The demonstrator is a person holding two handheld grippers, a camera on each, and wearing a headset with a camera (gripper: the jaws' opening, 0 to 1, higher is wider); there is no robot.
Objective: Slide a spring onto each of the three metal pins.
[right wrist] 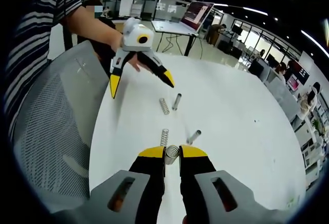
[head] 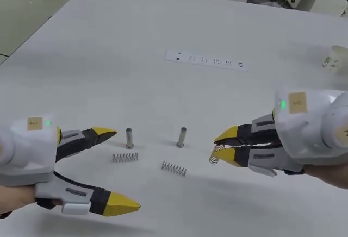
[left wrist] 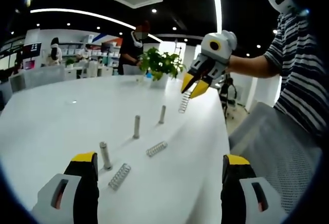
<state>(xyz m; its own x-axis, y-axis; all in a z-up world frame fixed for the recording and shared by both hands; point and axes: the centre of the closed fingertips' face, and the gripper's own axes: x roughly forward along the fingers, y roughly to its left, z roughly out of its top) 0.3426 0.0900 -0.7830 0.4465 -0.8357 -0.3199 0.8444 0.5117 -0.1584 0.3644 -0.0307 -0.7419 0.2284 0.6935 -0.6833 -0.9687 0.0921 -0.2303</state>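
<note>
Two short metal pins [head: 129, 138] [head: 181, 137] stand upright on the white table [head: 163, 30]. The left gripper view shows three pins [left wrist: 105, 154] [left wrist: 136, 126] [left wrist: 162, 114] in a row. One loose spring [head: 125, 157] lies in front of the left pin, another spring [head: 174, 168] in front of the middle one. My right gripper [head: 216, 149] is shut on a third spring [head: 215, 155] [right wrist: 172, 152], held just above the table right of the pins. My left gripper [head: 122, 170] hangs wide open left of the pins with nothing in it.
A white power strip [head: 209, 60] lies further back on the table. A pale cup [head: 337, 57] stands at the far right. A grey mesh chair [right wrist: 56, 126] sits along the near table edge. A potted plant [left wrist: 162, 62] stands at the table's far end.
</note>
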